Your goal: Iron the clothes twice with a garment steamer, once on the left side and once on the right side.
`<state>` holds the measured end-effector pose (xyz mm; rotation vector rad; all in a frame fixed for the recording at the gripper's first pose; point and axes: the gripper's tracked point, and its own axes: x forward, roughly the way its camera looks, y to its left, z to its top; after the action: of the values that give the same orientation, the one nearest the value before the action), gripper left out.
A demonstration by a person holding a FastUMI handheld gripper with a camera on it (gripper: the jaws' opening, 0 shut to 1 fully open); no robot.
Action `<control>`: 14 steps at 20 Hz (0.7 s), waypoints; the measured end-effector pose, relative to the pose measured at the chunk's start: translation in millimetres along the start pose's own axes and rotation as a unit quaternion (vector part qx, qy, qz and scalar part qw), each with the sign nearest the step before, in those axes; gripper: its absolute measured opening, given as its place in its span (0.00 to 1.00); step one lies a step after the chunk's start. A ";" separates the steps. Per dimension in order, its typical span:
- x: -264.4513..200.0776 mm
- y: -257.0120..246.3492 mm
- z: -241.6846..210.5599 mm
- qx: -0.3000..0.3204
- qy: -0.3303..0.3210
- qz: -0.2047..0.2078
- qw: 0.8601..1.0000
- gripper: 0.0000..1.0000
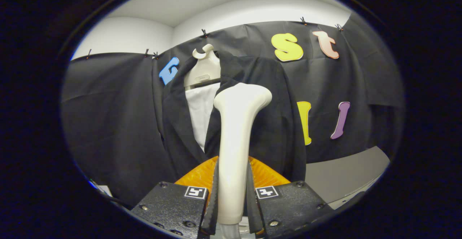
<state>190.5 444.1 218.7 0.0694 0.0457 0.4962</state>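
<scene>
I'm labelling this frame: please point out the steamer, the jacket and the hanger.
steamer (234,138): gripper view, handle between the claw fingers.
jacket (274,123): gripper view, front panel.
hanger (203,71): gripper view, neck.

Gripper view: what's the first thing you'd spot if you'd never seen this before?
The pale steamer stands out first, upright between the tongs, which are shut on its handle. Its head sits in front of the dark jacket hanging on a cream hanger, with white cloth showing between the lapels. Something orange and ribbed peeks out just beyond the tongs.
</scene>
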 end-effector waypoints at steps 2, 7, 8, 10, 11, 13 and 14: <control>-0.7 -4.3 -7.9 0.000 0.010 -0.003 1.000 0.36; 0.0 -13.0 -34.7 0.000 0.035 -0.011 0.999 0.36; 0.4 -13.8 -40.2 -0.001 0.040 -0.013 0.999 0.36; -0.2 -14.9 -53.8 -0.003 0.052 -0.015 0.999 0.36; -0.8 -16.6 -61.9 -0.003 0.059 -0.015 0.998 0.36; -0.8 -18.7 -75.5 -0.003 0.072 -0.016 0.997 0.36; -0.2 -19.5 -81.5 -0.004 0.078 -0.017 0.997 0.36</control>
<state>194.6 431.4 135.9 0.0224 0.1985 0.4669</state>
